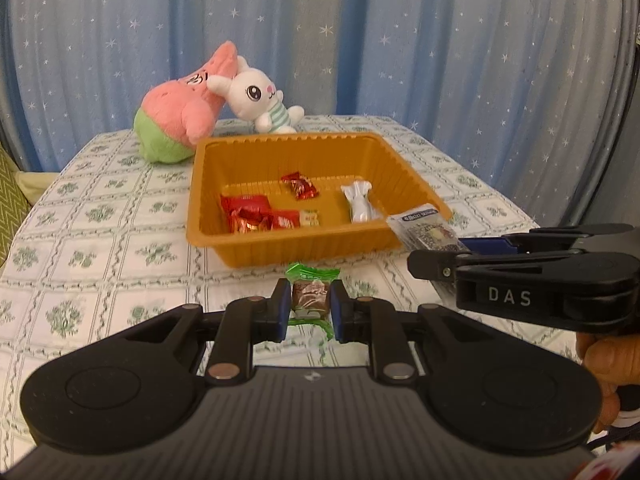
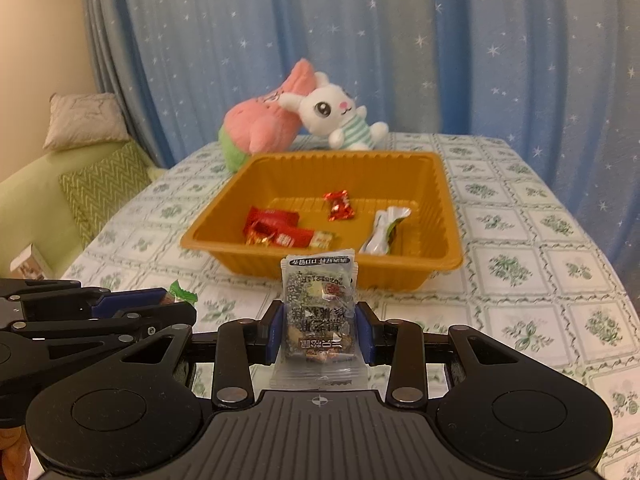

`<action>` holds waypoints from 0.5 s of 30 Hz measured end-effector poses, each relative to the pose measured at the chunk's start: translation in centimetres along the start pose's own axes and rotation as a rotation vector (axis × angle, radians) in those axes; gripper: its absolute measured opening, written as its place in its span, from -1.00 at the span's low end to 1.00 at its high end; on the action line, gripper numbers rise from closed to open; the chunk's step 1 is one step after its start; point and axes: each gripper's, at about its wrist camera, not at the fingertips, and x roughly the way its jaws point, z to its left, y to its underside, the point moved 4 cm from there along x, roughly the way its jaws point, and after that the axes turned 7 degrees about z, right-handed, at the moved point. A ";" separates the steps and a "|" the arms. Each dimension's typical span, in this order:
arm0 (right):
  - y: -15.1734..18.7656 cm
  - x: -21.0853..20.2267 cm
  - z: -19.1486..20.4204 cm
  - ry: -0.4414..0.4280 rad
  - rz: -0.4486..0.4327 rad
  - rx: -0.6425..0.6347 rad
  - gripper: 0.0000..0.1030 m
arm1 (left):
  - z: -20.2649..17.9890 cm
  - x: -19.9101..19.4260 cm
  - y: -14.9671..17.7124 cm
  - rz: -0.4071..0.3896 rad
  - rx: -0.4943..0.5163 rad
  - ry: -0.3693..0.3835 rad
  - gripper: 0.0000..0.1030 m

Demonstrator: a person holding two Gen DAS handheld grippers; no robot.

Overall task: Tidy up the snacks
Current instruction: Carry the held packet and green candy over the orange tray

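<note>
Both pairs of jaws are closed on a snack. The left gripper [image 1: 309, 304] pinches a green-wrapped candy [image 1: 311, 294] by its middle, the twisted wrapper ends sticking out past and behind the blue pads. The right gripper [image 2: 319, 332] pinches a clear packet [image 2: 318, 312] with dark printing, standing upright between its pads.

Just ahead of both sets of jaws sits the orange tray [image 1: 256, 242], its near wall a short reach in front of the held snacks. Inside it already lie a cluster of red wrappers [image 1: 256, 214] toward the left, one red candy [image 1: 300, 186] farther back, and a white-wrapped sweet [image 1: 360, 202] toward the right. Beyond the tray's far wall, a pink plush [image 1: 184, 108] and a white bunny [image 1: 262, 98] lean together on the patterned tablecloth [image 1: 100, 216].

By my reading the job is well along: several snacks are in the tray, and the two in the jaws seem to be what remains, since no other loose snack shows on the cloth. What is left is to carry each forward over the near wall and release it inside.
</note>
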 end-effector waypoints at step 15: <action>-4.7 0.9 -2.4 0.025 -0.058 0.112 -0.26 | 1.7 1.5 -6.2 -0.080 -0.022 0.001 -0.64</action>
